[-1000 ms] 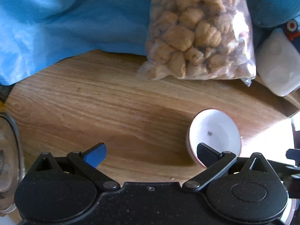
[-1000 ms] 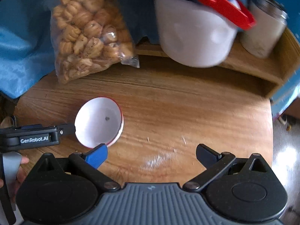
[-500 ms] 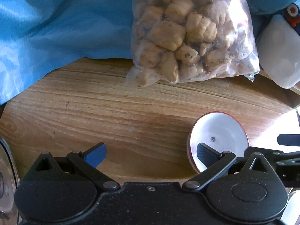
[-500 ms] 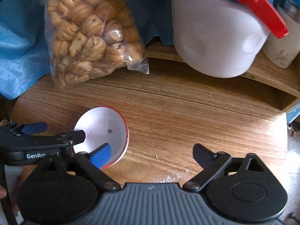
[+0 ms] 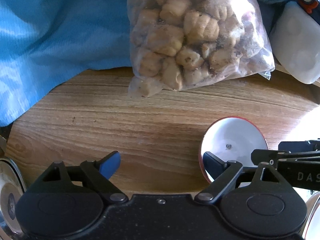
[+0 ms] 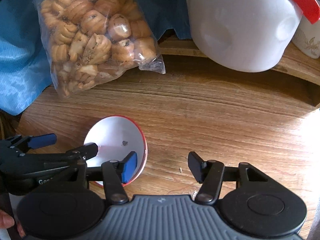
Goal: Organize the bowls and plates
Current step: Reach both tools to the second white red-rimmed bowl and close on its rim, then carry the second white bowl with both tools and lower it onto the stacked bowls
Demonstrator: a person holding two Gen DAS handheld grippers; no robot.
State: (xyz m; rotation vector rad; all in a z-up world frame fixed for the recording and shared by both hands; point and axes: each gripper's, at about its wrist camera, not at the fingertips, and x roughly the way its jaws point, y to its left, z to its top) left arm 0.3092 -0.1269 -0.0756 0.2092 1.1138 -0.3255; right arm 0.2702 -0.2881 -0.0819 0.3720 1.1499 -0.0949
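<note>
Red-rimmed bowl (image 6: 118, 140) sits on desk (image 6: 220, 120), near snack bag (image 6: 94, 32). Both grippers straddle its rim, jaws closing, not yet clamped: right gripper (image 6: 163, 166), left gripper (image 5: 162, 164). Step: grasping bowl. Next: firm pinch on rim, then lift.

Small white bowl (image 6: 118, 140) with red rim, dark speck inside, upright near the front edge of my wooden table (image 6: 220, 120).

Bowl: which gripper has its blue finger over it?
The right gripper, its jaws closing with the red rim of the bowl between them. The left gripper, also closing, reaches over it with its black finger; its blue one stays outside.
</note>
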